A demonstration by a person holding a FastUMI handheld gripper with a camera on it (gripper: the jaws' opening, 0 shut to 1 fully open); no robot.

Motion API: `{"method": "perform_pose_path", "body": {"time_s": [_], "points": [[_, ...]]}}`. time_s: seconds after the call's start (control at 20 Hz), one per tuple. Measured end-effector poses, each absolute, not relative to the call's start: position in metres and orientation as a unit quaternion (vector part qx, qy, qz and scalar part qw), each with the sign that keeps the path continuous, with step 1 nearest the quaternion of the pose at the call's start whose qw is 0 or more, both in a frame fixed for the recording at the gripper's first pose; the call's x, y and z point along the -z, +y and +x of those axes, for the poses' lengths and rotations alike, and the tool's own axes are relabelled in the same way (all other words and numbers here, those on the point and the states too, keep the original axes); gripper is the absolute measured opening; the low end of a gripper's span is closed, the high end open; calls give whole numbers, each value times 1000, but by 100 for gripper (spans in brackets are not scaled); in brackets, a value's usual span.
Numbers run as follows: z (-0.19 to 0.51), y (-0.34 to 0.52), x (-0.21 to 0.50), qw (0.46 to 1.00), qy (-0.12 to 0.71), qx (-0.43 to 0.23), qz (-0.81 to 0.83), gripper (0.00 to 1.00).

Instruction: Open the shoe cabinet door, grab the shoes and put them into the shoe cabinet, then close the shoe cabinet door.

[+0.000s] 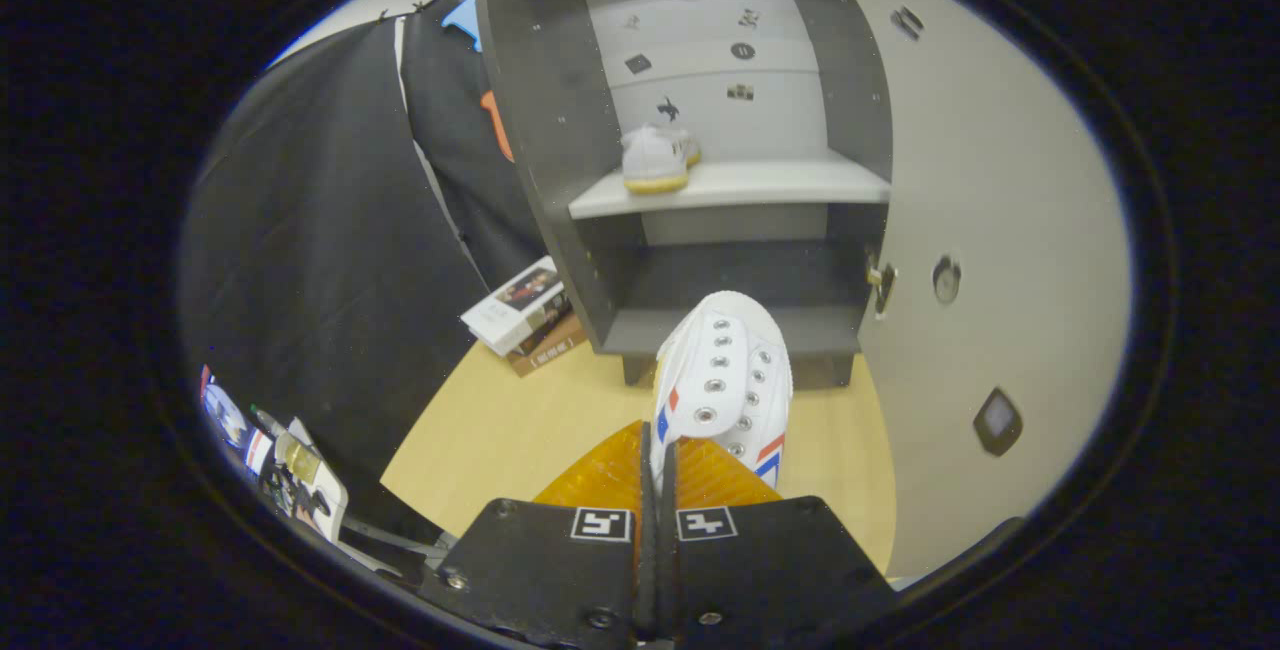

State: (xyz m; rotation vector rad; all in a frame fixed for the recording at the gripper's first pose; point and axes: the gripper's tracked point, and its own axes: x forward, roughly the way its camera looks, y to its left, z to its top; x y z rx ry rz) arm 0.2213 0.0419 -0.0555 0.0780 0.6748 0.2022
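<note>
The hand-held gripper (657,460) has its fingers pinched together on the edge of a white shoe (725,380), held just ahead. Beyond stands the open shoe cabinet (560,110), another shoe (655,160) on its shelf (760,185).

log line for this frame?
phase: carrying shoe to cabinet | gripper: shut on white shoe | cabinet door: open | shelf: one shoe placed
</note>
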Motion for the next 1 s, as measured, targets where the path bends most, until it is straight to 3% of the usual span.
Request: {"method": "perform_pose_path", "body": {"time_s": [0.5,1.0], "points": [[372,33,-91,979,170,-83,-74,4],[506,-20,-72,976,185,-18,-114,4]]}}
